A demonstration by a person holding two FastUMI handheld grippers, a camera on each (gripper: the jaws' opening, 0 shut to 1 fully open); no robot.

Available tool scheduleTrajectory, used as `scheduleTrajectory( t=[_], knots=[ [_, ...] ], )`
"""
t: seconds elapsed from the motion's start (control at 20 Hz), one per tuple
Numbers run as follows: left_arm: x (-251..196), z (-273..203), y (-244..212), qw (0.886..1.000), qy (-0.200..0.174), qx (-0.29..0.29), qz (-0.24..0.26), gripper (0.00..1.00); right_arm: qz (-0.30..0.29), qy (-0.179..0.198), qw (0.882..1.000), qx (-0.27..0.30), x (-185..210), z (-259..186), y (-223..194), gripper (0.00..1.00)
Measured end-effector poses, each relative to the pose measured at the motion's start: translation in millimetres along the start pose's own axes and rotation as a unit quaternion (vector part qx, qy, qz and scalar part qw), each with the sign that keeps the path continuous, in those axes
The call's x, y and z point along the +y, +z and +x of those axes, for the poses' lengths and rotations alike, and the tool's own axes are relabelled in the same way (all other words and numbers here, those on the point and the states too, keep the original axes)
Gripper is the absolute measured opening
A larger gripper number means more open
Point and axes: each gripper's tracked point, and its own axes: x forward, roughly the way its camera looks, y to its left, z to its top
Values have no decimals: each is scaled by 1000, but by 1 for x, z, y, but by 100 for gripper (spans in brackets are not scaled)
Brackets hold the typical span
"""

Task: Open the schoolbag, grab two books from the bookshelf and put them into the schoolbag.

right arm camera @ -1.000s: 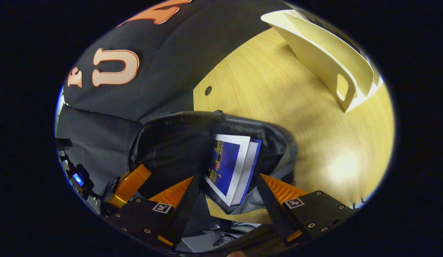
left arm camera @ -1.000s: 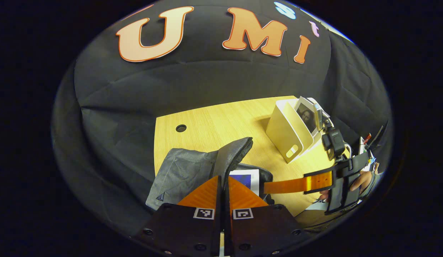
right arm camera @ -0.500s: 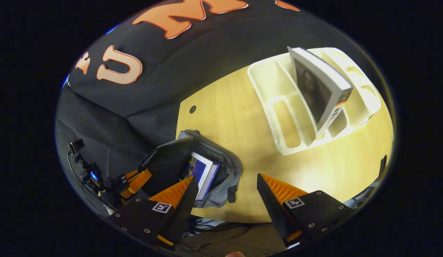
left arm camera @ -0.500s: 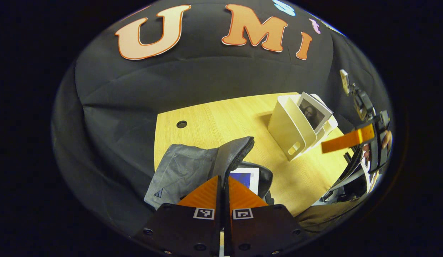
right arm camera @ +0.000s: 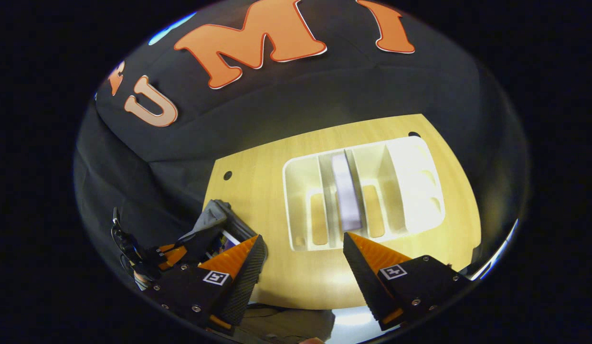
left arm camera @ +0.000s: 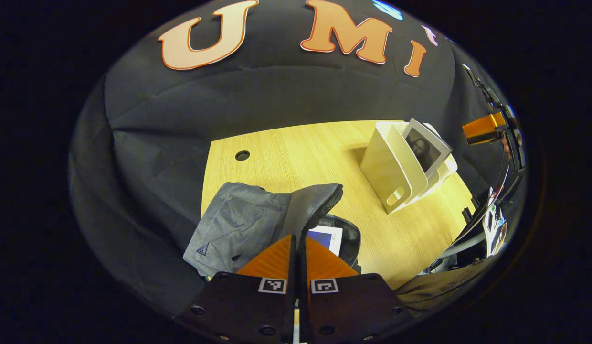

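Note:
A grey schoolbag (left arm camera: pixel 243 222) lies open at the table's near left. My left gripper (left arm camera: pixel 298 237) is shut on the edge of its raised flap. A blue and white book (left arm camera: pixel 328 237) rests inside the bag. The cream bookshelf (left arm camera: pixel 391 165) stands to the right with one book (left arm camera: pixel 426 150), a portrait on its cover, leaning in it. My right gripper (right arm camera: pixel 303 237) hangs open above the bookshelf (right arm camera: pixel 296 205), looking down on the top edge of that book (right arm camera: pixel 346 191). The schoolbag (right arm camera: pixel 211 220) and the left gripper (right arm camera: pixel 174 252) lie at the lower left of the right gripper view.
The wooden table (left arm camera: pixel 286 157) has a round cable hole (left arm camera: pixel 242 155) near its back left corner. The bookshelf's other slots (right arm camera: pixel 413 186) hold nothing. Black cloth walls close in behind and to the left of the table.
My right gripper, still open, has risen from the bag's mouth and swung right until it is over the bookshelf. The left gripper kept its hold on the flap and barely moved.

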Motion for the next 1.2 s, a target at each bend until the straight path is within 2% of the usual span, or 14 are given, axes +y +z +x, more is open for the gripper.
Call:
scheduleTrajectory(
  t=[0.2,0.6,0.75,0.95,1.05,1.1,1.2],
  knots=[
    [2,-1,-4,1000,18,3,-6,5,-14,-17,999,41,-26,29,11,99],
    [2,-6,-13,998,52,19,-28,5,-36,-23,994,100,-52,81,19,97],
    [0,-8,-18,997,63,27,-29,5,-47,-49,990,122,-76,107,14,94],
    [-1,-10,-21,996,78,34,-28,5,-41,-48,988,138,-78,125,16,75],
    [-4,-10,-21,995,82,37,-34,5,-28,-57,987,150,-79,129,13,58],
    [-4,-11,-24,995,84,38,-35,5,-28,-61,987,148,-85,132,16,40],
    [-4,-12,-26,995,87,42,-34,5,-26,-61,987,150,-87,130,16,37]
  ],
)
